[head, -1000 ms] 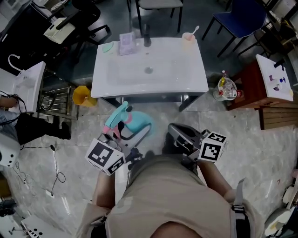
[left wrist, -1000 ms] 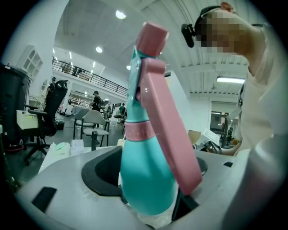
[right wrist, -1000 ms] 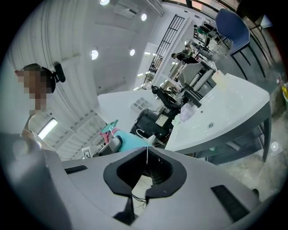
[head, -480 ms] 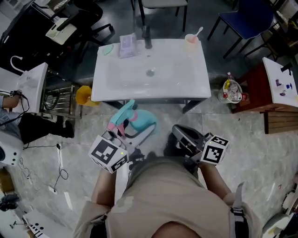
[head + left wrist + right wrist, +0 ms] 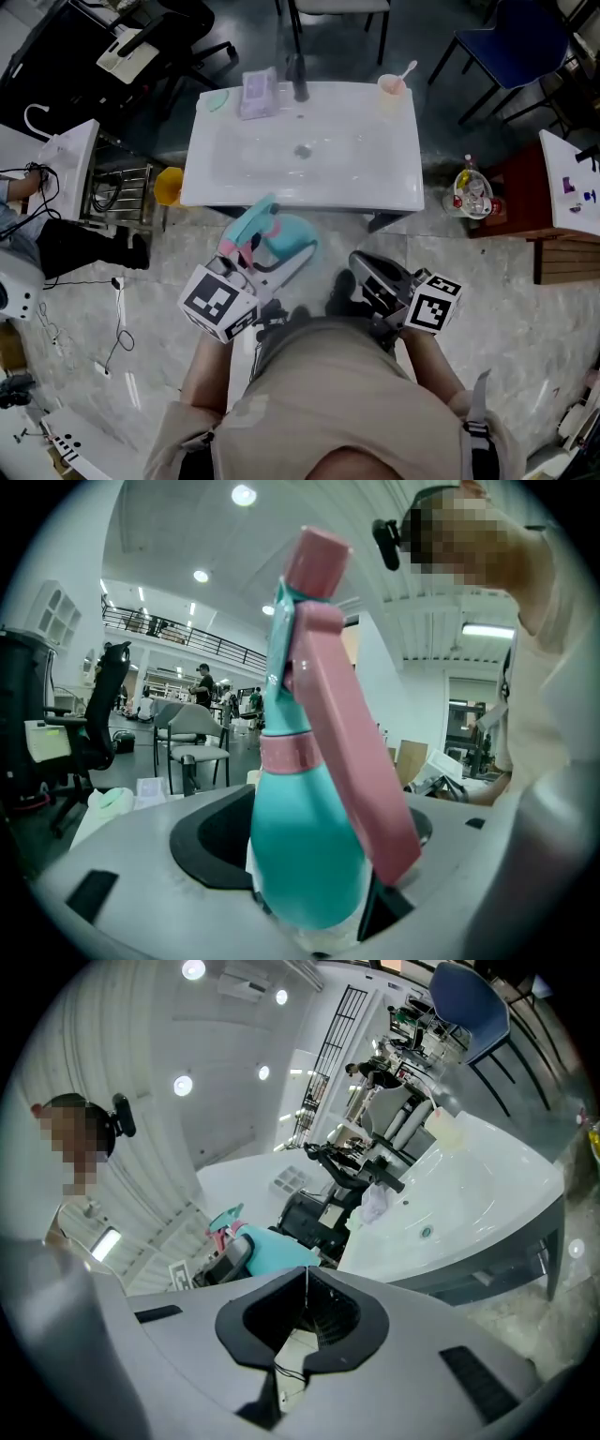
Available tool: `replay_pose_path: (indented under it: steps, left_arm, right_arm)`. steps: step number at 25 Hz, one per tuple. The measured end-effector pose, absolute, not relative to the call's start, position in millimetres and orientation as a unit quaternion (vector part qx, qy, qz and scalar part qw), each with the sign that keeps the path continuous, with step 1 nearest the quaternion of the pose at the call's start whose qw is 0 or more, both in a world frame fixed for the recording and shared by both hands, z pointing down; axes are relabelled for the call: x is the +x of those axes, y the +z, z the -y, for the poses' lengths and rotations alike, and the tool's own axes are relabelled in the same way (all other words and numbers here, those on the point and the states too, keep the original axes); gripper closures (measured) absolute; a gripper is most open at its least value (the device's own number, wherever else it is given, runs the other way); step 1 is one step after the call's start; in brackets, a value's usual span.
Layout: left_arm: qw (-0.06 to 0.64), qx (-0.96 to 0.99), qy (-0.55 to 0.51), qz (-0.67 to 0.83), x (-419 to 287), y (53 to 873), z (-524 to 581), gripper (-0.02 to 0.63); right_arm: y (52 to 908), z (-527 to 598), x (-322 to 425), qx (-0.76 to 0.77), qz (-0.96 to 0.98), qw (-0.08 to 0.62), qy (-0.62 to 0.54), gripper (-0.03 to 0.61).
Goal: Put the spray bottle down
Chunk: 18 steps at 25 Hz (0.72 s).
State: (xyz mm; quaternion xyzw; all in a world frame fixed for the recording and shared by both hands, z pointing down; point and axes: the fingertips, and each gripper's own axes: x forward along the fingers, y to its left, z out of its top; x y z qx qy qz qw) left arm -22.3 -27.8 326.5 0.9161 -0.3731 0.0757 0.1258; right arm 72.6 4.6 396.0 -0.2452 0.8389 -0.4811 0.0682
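Change in place: both tongs and the spray bottle sit nearer the white tabletop than a second ago; the bottle's top used to fall short of the near edge in the head view and now overlaps it; the whole scene has slid down and a little right in that view
Change in grip: none; both pairs of tongs are set as they were
Left tongs: set wide and clamped on the teal body of the bottle; the pink trigger runs down the right side in the left gripper view
Right tongs: closed together with nothing between them, just right of the bottle and apart from it
Spray bottle now: held in the air over the marble floor, in front of the tabletop and not resting on it
On the tabletop: a tap, a pale packet, a green dish and a pink cup line the far edge; a drain sits mid-basin
Around: a yellow bucket by the left near corner; a bag of bottles beside a red cabinet on the right; a blue chair behind; cables on the floor at left
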Motion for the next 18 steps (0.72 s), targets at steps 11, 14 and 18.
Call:
replay_pose_path:
  steps: [11,14,18]
  left_arm:
    - [0.099,0.910,0.114,0.387,13.4,327.5,67.1,0.288]
    - [0.087,0.908,0.126,0.390,23.9,324.7,76.5,0.288]
    - [0.074,0.906,0.135,0.394,35.5,317.3,87.6,0.288]
  right_arm:
    - [400.3,31.8,114.1,-0.235,-0.838,0.072,-0.488,0.558]
    - [401.5,41.0,124.6,-0.230,-0.839,0.072,-0.488,0.558]
    - [401.8,52.2,137.4,-0.226,-0.842,0.071,-0.485,0.558]
